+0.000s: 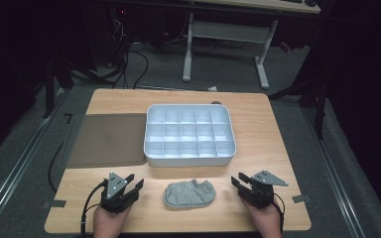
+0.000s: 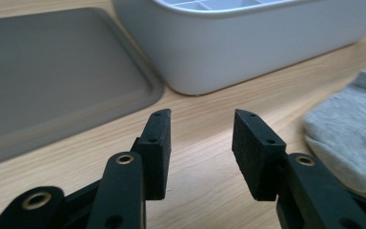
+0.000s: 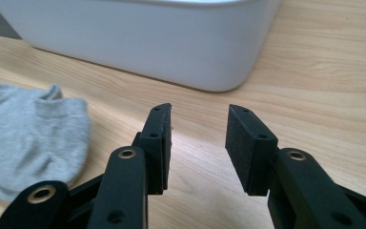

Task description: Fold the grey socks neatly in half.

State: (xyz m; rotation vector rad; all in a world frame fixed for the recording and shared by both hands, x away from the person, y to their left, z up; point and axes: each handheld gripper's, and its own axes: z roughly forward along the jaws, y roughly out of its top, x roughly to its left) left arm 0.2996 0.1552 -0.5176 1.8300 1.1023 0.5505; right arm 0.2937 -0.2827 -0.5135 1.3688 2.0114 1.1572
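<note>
Grey sock (image 1: 190,194) flat on wooden table (image 1: 273,148), near its front edge. Left gripper (image 1: 132,185) just left of sock, jaws apart, empty. Right gripper (image 1: 239,181) just right of sock, jaws apart, empty. Beyond sock: white compartment tray (image 1: 189,134); grey lid (image 1: 106,139) beside tray, beyond-left of sock

The table (image 1: 273,144) is pale wood with a smooth, lightly grained finish. On it, the divided box (image 1: 189,159) looks like smooth white plastic, the lid (image 1: 106,139) matt grey plastic, and the sock (image 1: 190,193) soft grey knit cloth (slightly fuzzy).
</note>
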